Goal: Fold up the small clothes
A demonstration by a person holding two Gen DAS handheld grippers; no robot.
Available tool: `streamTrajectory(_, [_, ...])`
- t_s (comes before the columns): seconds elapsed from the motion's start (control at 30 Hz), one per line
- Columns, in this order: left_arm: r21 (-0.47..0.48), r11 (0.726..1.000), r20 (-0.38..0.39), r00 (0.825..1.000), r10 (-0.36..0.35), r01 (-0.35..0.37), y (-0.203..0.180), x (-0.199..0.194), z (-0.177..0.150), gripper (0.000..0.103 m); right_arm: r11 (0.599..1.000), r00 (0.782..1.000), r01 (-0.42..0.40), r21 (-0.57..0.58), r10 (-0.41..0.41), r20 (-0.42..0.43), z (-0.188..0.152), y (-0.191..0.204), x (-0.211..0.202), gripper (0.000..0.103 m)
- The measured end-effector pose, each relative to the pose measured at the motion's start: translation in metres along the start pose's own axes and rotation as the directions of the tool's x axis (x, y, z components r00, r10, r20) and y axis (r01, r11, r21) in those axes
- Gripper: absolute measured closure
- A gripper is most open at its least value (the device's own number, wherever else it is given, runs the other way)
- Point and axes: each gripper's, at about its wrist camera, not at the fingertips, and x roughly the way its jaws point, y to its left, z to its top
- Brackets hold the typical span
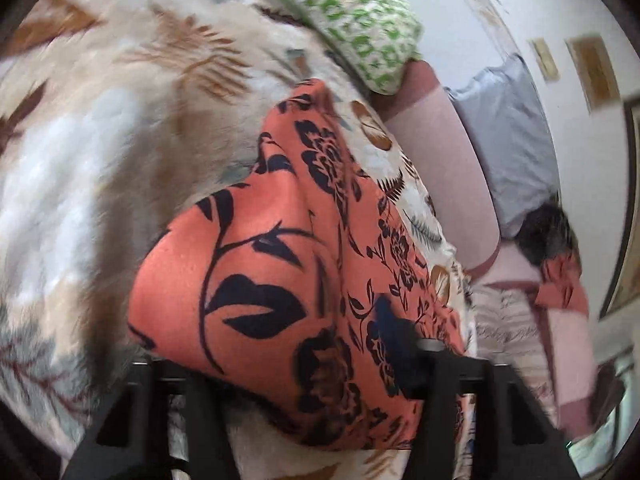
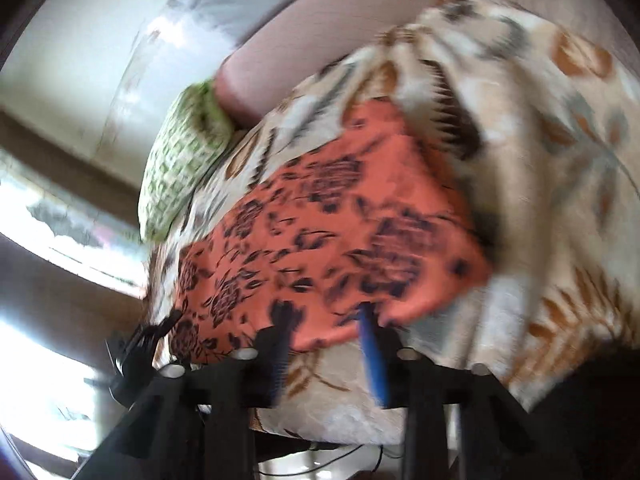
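An orange cloth with a dark floral print lies folded on a cream leaf-patterned blanket. In the left wrist view its near part drapes over my left gripper and hides most of the fingers. One dark fingertip shows on the cloth's right side. In the right wrist view the same cloth lies just beyond my right gripper, which is open. Its black finger and blue finger stand apart at the cloth's near edge, with blanket showing between them. The view is blurred.
A green-and-white patterned pillow lies at the blanket's far end against a pink padded headboard. A grey pillow and more orange and dark cloth sit to the right. A blurred black shape is by the cloth's left corner.
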Motion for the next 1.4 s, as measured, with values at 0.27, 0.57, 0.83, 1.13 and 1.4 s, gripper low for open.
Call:
streamTrajectory(0.27, [0.035,0.999,-0.001,1.000,-0.015,0.015,0.013,0.003,0.006,0.066,0.994,0.994,0.001,-0.113,-0.013,-0.110,0.032,0.068,0.117,0.076])
streamTrajectory(0.57, [0.146,0.989,0.039,0.999,0.031,-0.036,-0.008,0.003,0.008,0.076,0.994,0.986,0.058,-0.088,-0.071,-0.153,0.046,0.054,0.184,0.084])
streamTrajectory(0.83, [0.422,0.905,0.086,0.996,0.030,-0.064,-0.099,-0.017,0.000,0.078,0.994,0.999,0.002,-0.109,-0.007,-0.045,0.062,0.000,0.087,0.081])
streamTrajectory(1.13, [0.641,0.767,-0.019,1.000,0.011,0.004,-0.222,0.032,-0.058,0.078,0.969,0.982,-0.182,0.164,0.171,0.079,0.091,-0.099,0.021,0.079])
streamTrajectory(1.4, [0.761,0.641,-0.285,0.938,0.199,0.095,-0.267,0.159,-0.176,0.058,0.931,0.979,-0.193,0.309,0.161,0.126,0.102,-0.163,-0.003,0.077])
